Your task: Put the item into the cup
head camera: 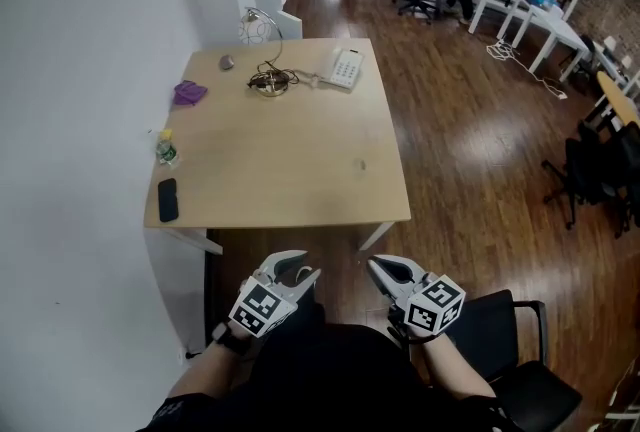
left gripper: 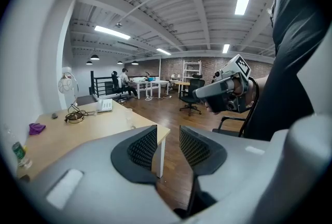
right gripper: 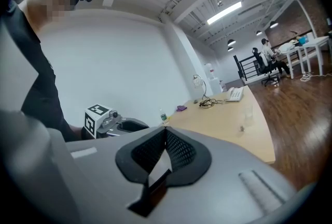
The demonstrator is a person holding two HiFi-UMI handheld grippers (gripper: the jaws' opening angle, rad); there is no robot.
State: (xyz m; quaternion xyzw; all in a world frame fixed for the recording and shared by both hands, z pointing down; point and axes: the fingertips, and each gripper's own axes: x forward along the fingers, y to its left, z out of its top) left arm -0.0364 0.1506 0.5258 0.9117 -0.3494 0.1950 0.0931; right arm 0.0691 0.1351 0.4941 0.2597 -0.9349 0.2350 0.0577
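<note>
A wooden table (head camera: pixel 290 170) stands ahead of me. A small clear cup (right gripper: pixel 249 112) stands near its right edge, with a tiny item (right gripper: pixel 241 128) lying just in front of it; the cup shows only faintly in the head view (head camera: pixel 362 162). Both grippers hang low in front of my lap, short of the table's near edge. My left gripper (head camera: pixel 300 276) is open, its pads (left gripper: pixel 143 146) apart with nothing between them. My right gripper (head camera: pixel 378 268) is shut and empty, its pads (right gripper: pixel 174 148) meeting at the tip.
On the table lie a black phone (head camera: pixel 168 199), a small bottle (head camera: pixel 166 151), a purple thing (head camera: pixel 189 92), a cable coil (head camera: pixel 270 81) and a white telephone (head camera: pixel 345 68). A white wall runs along the left. A black chair (head camera: pixel 520 350) is at my right; a person sits at far desks.
</note>
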